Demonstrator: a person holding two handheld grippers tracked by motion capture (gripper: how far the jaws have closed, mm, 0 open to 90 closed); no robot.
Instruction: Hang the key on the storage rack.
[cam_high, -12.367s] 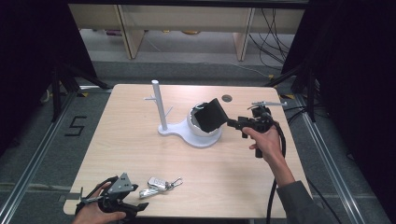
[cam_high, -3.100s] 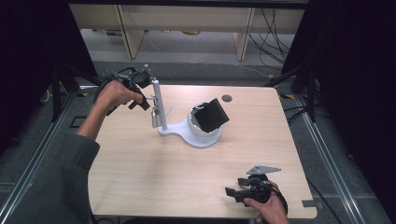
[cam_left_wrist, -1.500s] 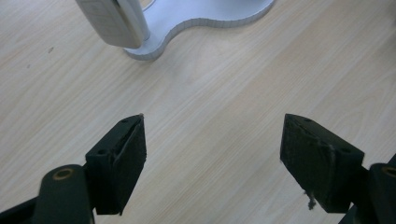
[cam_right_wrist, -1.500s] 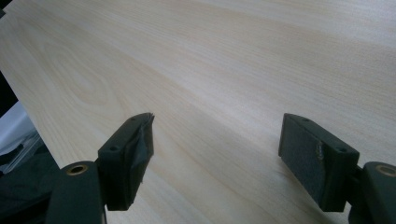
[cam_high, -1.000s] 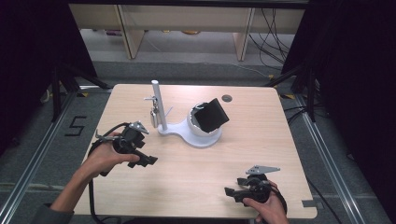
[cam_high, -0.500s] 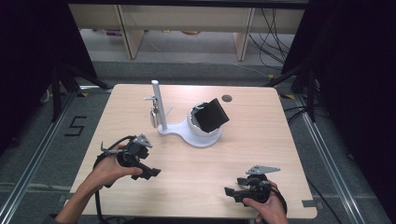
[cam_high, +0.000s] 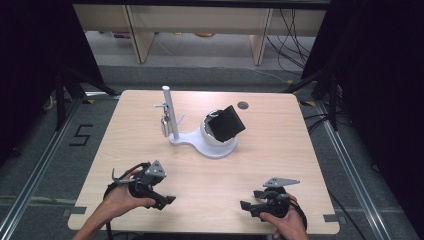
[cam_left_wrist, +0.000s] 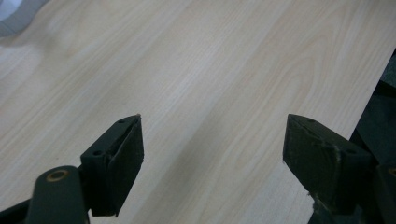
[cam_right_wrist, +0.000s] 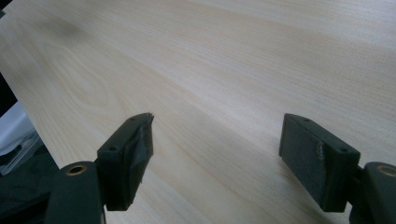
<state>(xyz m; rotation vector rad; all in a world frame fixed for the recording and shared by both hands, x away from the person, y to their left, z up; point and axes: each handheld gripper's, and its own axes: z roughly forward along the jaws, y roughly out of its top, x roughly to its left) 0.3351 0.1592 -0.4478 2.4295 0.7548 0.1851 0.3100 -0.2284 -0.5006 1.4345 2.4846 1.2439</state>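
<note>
Near edge of the surface (cam_high: 210, 175): my grippers rest apart.
Left gripper (cam_high: 167, 201) and right gripper (cam_high: 245, 205) both spread wide, pinching nothing.

Both claws (cam_left_wrist: 212, 140) (cam_right_wrist: 217, 140) agape, empty

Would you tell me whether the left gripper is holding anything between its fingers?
No: in the left gripper view the left gripper has its fingers spread wide, with only bare wooden table between them.
</note>
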